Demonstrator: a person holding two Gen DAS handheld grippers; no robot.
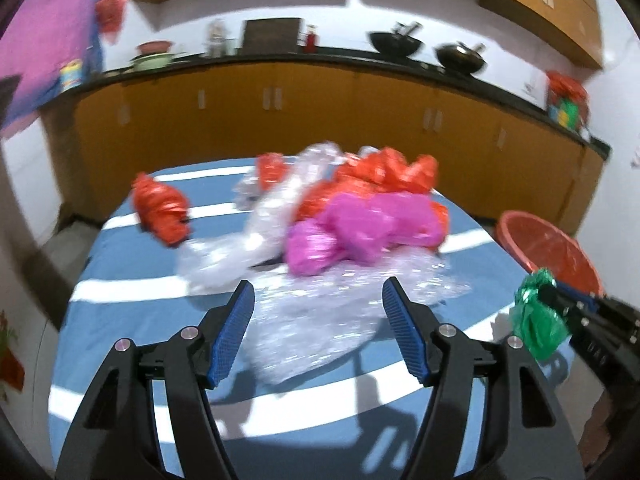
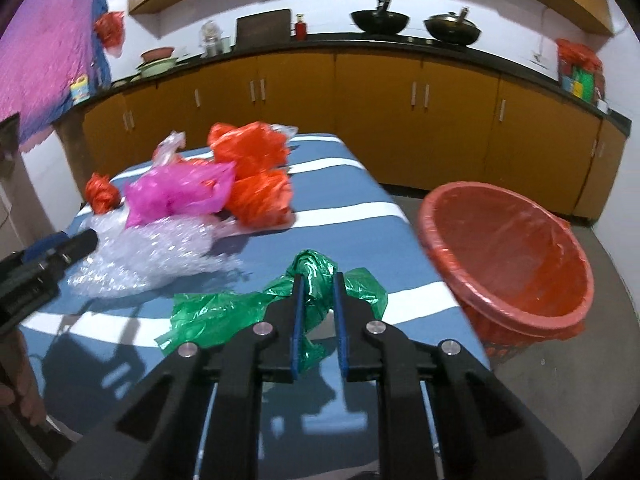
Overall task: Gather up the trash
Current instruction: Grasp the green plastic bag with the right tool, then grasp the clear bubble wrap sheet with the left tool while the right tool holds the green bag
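Observation:
A heap of plastic trash lies on the blue-and-white striped table: clear bubble wrap, a pink bag, orange bags and a small orange bundle. My left gripper is open, its jaws on either side of the near end of the bubble wrap. My right gripper is shut on a green plastic bag just above the table's right part; it also shows in the left wrist view. A red basket lined with plastic stands on the floor to the right.
Yellow kitchen cabinets with a black counter run along the back wall, with woks and pots on top. Grey floor lies between table, basket and cabinets. A person's hand shows at the lower left.

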